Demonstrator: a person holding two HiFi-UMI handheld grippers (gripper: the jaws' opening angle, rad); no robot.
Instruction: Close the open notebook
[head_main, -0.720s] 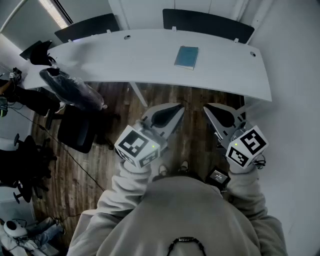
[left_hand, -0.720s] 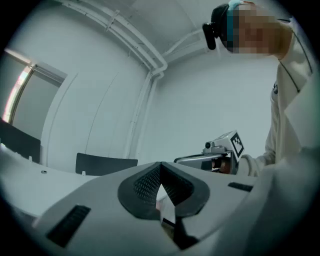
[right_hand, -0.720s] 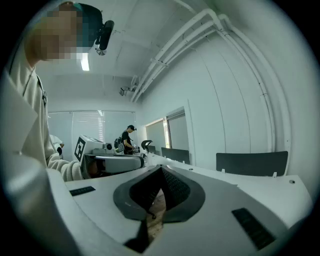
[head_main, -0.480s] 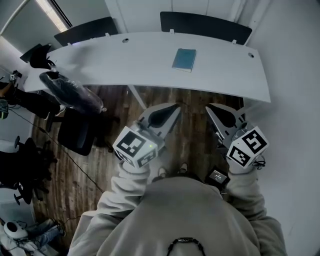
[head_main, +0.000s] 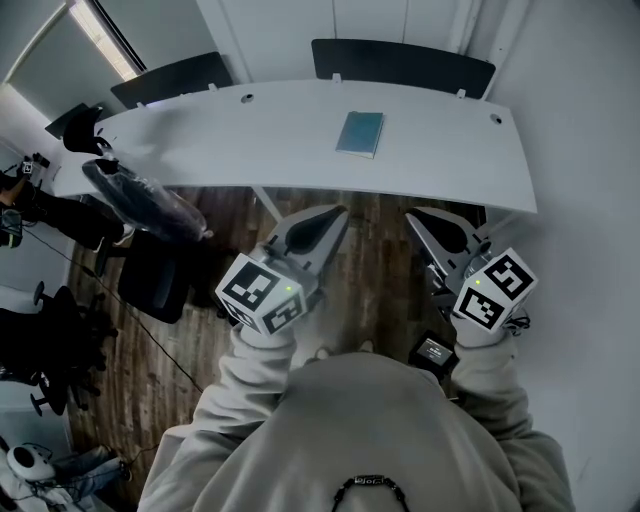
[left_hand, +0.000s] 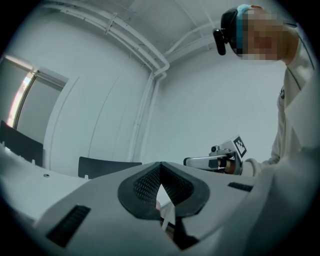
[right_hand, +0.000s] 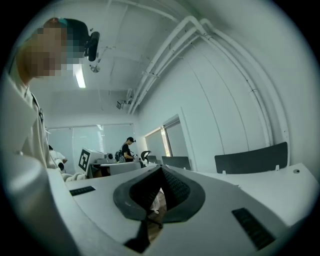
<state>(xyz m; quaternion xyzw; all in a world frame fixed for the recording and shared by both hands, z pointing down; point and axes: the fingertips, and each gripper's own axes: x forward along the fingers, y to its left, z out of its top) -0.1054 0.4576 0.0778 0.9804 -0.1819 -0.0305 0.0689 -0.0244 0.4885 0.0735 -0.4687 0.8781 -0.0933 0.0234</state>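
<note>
in the head view a long white tabletop (head_main: 250, 140) runs across the upper part of the frame, and the teal notebook (head_main: 360, 133) lies flat on it, a little right of centre. it shows one plain teal cover face, set slightly askew to the tabletop's edge. it lies alone on the bare surface, well apart from both grippers.

the left gripper (head_main: 335, 215) and right gripper (head_main: 415, 218) are held side by side in the lower middle of the frame, over the wooden floor (head_main: 375, 260) on the near side of the tabletop, pointing toward it. each carries its marker cube (head_main: 262, 290) at the back, close to the person's light sleeves (head_main: 250, 370).

in the left gripper view the dark padded fingers (left_hand: 142, 187) meet at their tips with nothing between them, and the other gripper shows at right of centre. in the right gripper view the fingers (right_hand: 177, 192) are likewise drawn together at the tip on nothing.

two dark chair backs (head_main: 400, 62) stand behind the tabletop against the wall. at the left of the head view a plastic-wrapped office chair (head_main: 140, 195) sits by the tabletop's end.
</note>
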